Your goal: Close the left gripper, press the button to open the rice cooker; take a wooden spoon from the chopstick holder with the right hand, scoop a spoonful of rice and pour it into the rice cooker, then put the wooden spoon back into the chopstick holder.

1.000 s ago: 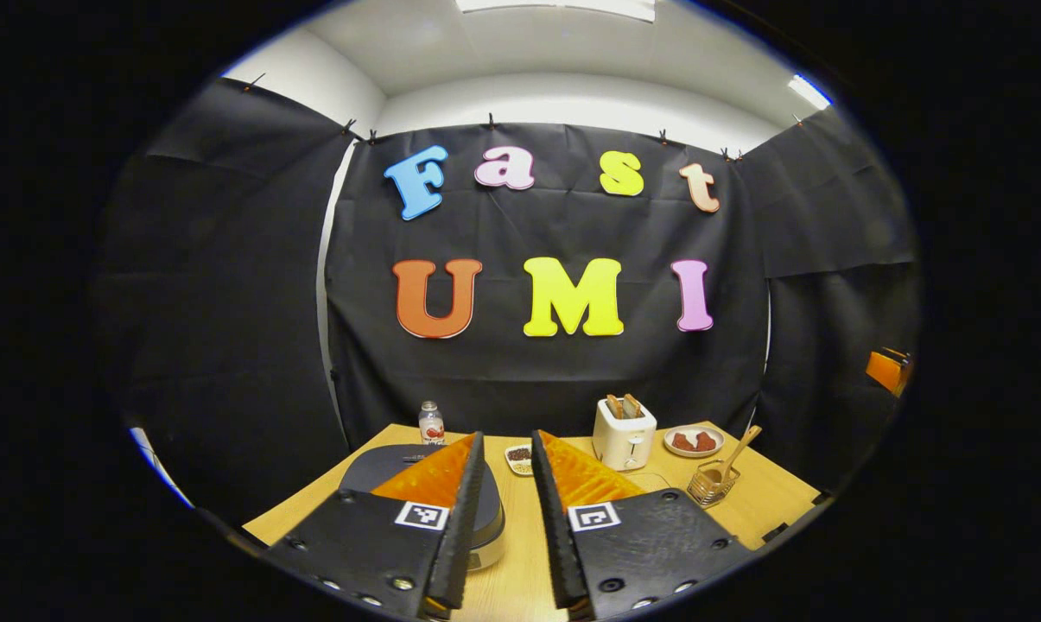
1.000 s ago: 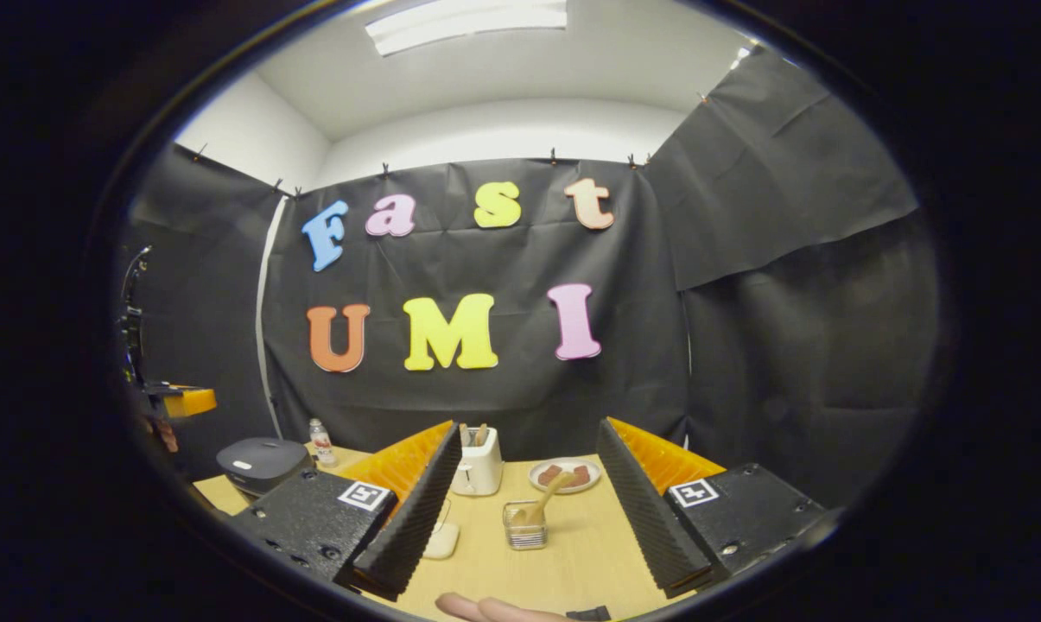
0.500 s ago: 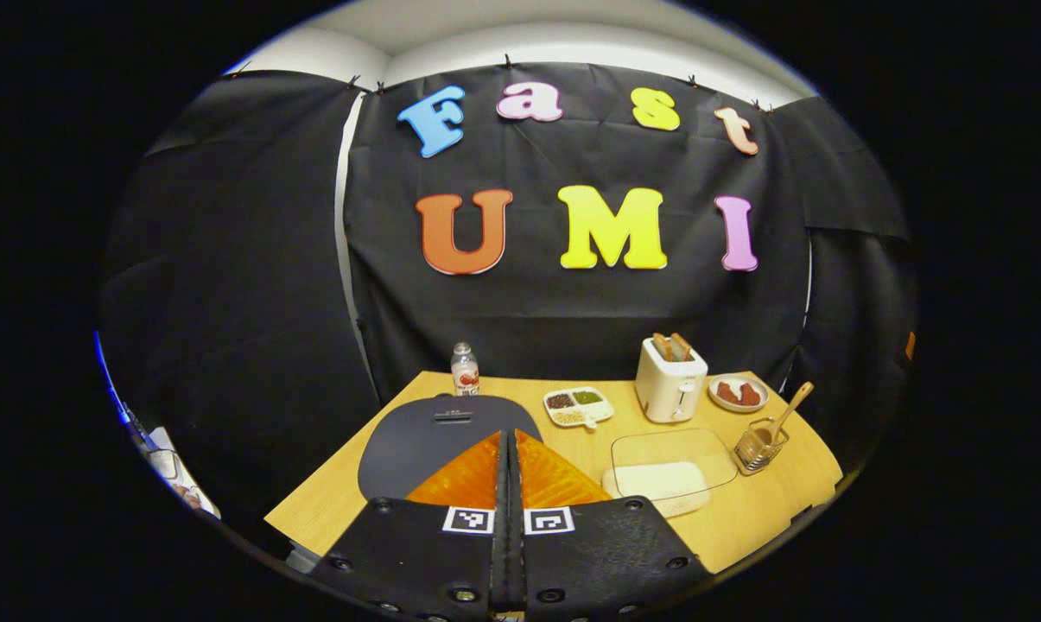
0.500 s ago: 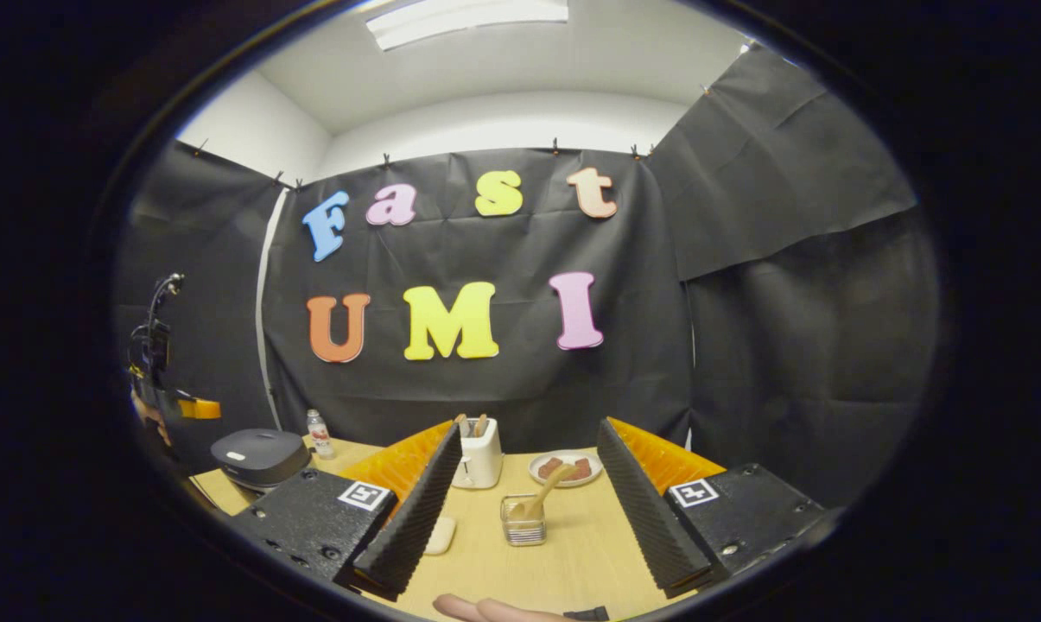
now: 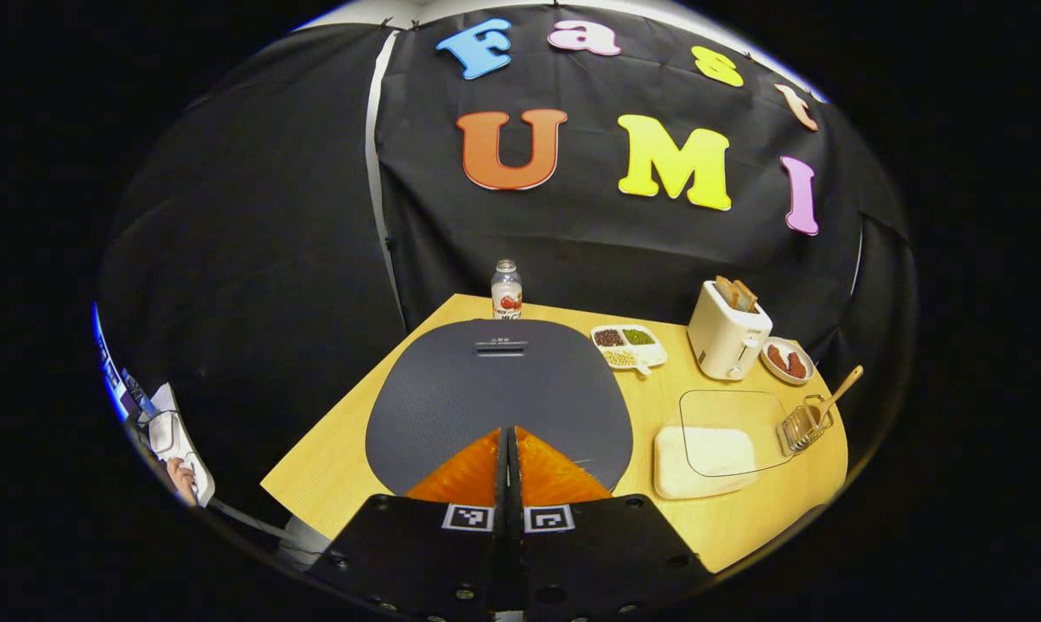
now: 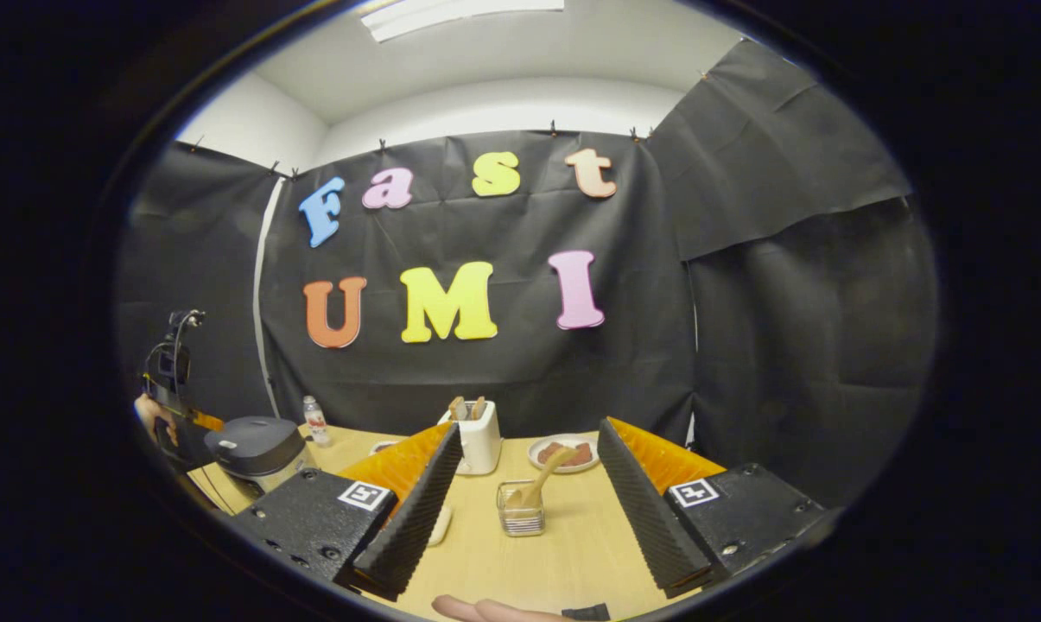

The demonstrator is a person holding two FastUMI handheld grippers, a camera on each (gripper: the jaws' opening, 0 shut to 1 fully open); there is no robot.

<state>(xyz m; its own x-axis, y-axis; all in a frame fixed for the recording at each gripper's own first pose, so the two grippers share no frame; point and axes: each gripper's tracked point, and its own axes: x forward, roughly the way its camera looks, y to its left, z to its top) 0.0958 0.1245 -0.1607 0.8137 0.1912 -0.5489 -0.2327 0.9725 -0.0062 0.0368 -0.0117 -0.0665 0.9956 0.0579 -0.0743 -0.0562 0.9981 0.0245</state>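
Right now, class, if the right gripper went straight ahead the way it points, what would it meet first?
Most likely the chopstick holder with the wooden spoon in it: it stands on the table between the open fingers of the right gripper. How far ahead it stands is hard to judge.

Staged recording booth, black cloth walls [image 6: 796, 328], wooden table [image 5: 745, 510] with toaster [image 5: 727, 333], rice cooker [image 5: 498, 397]

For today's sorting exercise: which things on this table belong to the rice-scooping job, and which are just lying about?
For the job: rice cooker, lid down; wooden spoon in the chopstick holder; rice container; left gripper, shut; right gripper, open.

Just lying about: bottle; toaster with bread; snack tray; plate; table.
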